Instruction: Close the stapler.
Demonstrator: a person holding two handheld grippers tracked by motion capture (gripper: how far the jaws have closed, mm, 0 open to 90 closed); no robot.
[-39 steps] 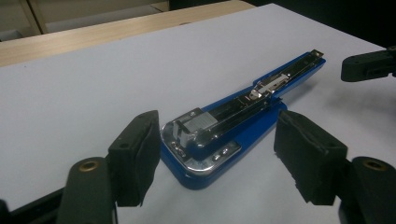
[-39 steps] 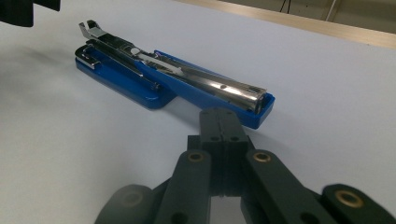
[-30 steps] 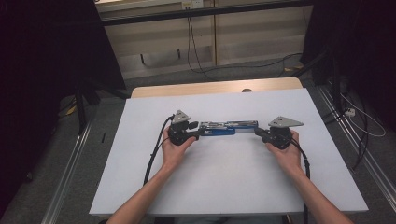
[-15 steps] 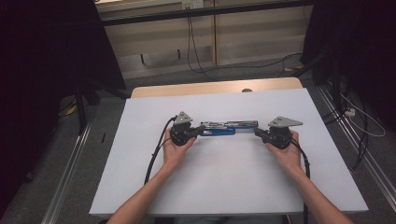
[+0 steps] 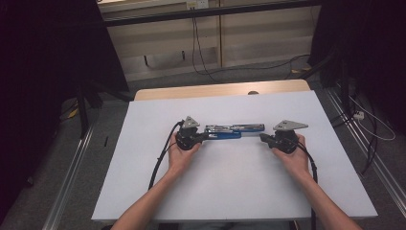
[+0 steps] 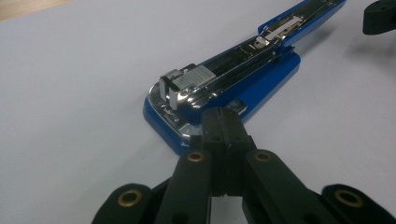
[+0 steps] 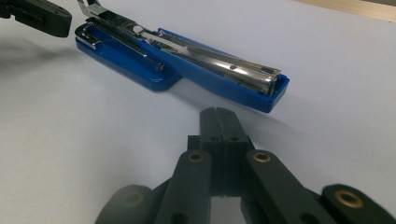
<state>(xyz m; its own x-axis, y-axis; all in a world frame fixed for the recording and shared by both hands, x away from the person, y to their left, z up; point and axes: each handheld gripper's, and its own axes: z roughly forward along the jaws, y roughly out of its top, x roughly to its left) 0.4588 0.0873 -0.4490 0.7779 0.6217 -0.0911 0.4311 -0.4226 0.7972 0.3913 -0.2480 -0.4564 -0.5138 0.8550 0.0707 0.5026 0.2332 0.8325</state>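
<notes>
A blue stapler [image 5: 230,132] lies swung open flat in the middle of the white table sheet [image 5: 215,191], its metal magazine facing up. My left gripper [image 5: 206,137] is at its left end. In the left gripper view the jaws [image 6: 223,119] are shut with nothing between them, their tips at the edge of the stapler's base [image 6: 233,70]. My right gripper [image 5: 262,136] is at the right end. Its jaws [image 7: 218,116] are shut and empty, a short gap away from the stapler's blue arm [image 7: 187,60].
A strip of bare wooden tabletop [image 5: 215,91] runs along the far edge of the sheet. Black cables [image 5: 160,158] trail from both grippers towards the near edge. Dark frames and floor cables surround the table.
The left hand has edged slightly right, towards the stapler. The right hand and the stapler have kept still.
</notes>
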